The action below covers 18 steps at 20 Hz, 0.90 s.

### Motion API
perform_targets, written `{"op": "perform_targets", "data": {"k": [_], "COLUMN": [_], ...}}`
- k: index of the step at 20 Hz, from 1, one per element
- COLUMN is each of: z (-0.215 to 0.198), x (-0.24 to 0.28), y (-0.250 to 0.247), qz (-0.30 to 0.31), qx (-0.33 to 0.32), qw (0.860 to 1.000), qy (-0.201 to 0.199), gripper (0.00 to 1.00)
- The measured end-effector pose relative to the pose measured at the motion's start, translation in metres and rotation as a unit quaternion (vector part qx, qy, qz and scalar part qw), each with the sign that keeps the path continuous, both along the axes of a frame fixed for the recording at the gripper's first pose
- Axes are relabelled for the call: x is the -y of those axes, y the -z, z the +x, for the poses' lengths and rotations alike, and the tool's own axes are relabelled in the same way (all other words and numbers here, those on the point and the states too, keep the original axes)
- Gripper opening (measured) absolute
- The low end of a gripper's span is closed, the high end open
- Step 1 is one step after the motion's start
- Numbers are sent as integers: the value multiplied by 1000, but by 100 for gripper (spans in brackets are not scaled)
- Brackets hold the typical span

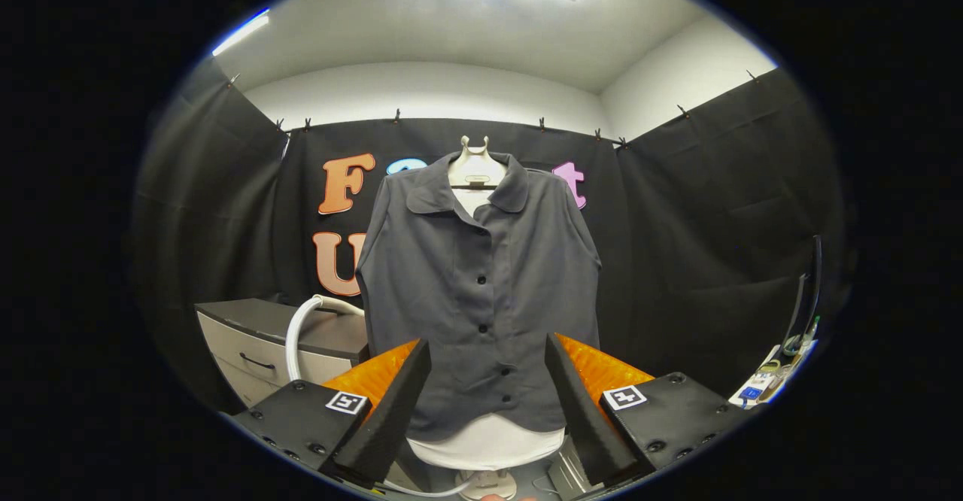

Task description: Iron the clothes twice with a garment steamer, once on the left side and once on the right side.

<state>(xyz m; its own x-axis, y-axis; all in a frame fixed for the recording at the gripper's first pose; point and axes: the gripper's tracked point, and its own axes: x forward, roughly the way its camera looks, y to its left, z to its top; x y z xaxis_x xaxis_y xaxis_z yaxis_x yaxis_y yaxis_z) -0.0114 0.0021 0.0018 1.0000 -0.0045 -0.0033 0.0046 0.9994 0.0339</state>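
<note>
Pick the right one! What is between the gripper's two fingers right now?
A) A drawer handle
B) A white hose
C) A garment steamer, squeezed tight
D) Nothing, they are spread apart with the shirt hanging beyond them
D: the gripper has its fingers spread wide with nothing held between them, and the grey shirt hangs on its form beyond them, while the white hose curves over the cabinet off to the side.

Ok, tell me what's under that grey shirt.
The grey shirt hangs on a pale dummy torso, seen at the neck and below the hem, with a stand foot beneath. The shirt covers the rest. The gripper is open, fingers apart in front.
</note>
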Motion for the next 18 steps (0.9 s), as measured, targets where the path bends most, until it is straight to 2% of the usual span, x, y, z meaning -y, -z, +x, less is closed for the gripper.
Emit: {"op": "perform_targets", "data": {"k": [4,11,14,18], "z": [1,14,26,44], "x": [4,-15,-37,-83], "y": [-4,-2,-18,-64], "qz": [27,17,12,-4], "qx": [4,-27,-29,-29], "qw": [1000,999,999,997], "qy": [12,9,-10,-67], "gripper": [99,100,100,100]}}
